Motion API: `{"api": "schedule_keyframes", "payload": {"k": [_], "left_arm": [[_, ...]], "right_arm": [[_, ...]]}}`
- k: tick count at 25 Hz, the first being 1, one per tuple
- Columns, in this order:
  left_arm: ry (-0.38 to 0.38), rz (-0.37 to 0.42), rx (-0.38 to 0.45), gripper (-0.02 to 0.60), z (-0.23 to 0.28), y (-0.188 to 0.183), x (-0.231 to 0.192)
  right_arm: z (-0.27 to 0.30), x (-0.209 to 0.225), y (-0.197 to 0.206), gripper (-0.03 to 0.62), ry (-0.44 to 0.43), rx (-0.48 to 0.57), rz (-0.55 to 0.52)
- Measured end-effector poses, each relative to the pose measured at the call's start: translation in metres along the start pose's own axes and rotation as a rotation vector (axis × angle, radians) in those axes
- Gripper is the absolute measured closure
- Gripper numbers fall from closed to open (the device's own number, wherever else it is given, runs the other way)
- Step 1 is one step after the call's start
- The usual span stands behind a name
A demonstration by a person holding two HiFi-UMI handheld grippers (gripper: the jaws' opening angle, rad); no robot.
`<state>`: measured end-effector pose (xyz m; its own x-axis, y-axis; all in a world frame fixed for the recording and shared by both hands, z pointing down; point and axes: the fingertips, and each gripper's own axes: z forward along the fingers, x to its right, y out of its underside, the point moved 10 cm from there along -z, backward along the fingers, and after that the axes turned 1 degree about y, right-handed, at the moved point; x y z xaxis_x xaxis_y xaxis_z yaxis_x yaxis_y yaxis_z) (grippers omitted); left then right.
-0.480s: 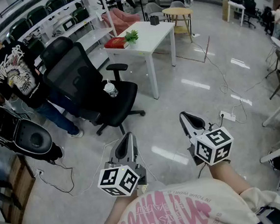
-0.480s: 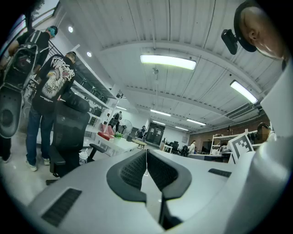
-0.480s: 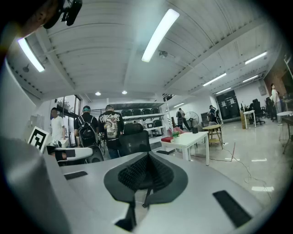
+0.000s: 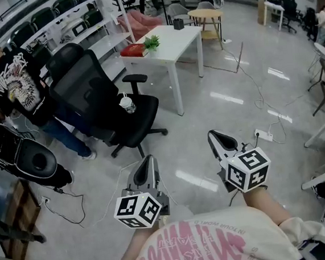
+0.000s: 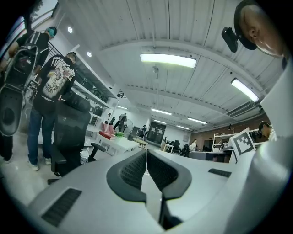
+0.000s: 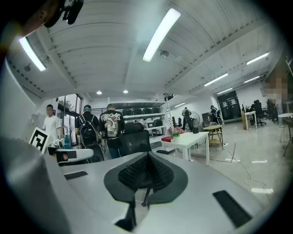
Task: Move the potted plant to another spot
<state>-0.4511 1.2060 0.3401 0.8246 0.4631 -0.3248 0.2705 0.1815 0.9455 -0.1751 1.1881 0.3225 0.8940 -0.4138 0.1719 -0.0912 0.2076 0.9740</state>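
Barely anything has moved since half a second back: both grippers sit in the same spots low in the head view, and only the dark gear at the far left edge has shifted a touch

Left gripper (image 4: 149,160) is pinched fully closed. Its own view shows the two ribbed pads pressed together with just a hairline seam between them and nothing caught in there. Right gripper (image 4: 214,135) is the same deal, jaws squeezed together and empty. Both are held out over the glossy grey floor (image 4: 226,80), roughly level, well short of any furniture

The potted plant (image 4: 153,42) is on the white table (image 4: 185,36) way up ahead, near the table's left end, just beside a red book (image 4: 135,50). It's a small leafy green thing, upright, well apart from both grippers. There's also a small black box (image 4: 179,23) further back on the same table

Between the grippers and the table, off to the left, stands a black office chair (image 4: 99,95) with a cup (image 4: 128,104) on its seat. A person in a black printed tee (image 4: 18,83) stands behind the chair. A white power strip (image 4: 264,135) lies on the floor to the right of the right gripper, with cables trailing off it
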Motion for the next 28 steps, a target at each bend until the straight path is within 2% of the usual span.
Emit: {"api": "schedule_keyframes", "payload": {"k": [3,8,10,17,24,28], "left_arm": [[-0.002,-0.015,-0.002,0.557,0.001,0.007,0.000],[0.006,-0.038,-0.020,0.557,0.007,0.019,-0.007],[0.007,-0.044,-0.026,0.557,0.017,0.025,-0.012],[0.015,-0.080,-0.035,0.557,0.070,0.012,-0.034],[0.037,-0.075,-0.035,0.557,0.165,-0.009,-0.078],[0.052,-0.093,-0.008,0.557,0.220,-0.034,-0.108]], "right_arm": [[0.001,0.006,0.004,0.579,-0.005,-0.004,0.025],[0.012,0.027,0.015,0.579,-0.016,-0.020,0.206],[0.021,0.038,0.017,0.579,-0.011,-0.024,0.245],[0.063,0.068,0.005,0.579,0.029,-0.040,0.139],[0.151,0.114,-0.019,0.579,0.037,-0.062,0.185],[0.208,0.131,-0.039,0.579,0.017,-0.064,0.174]]}}
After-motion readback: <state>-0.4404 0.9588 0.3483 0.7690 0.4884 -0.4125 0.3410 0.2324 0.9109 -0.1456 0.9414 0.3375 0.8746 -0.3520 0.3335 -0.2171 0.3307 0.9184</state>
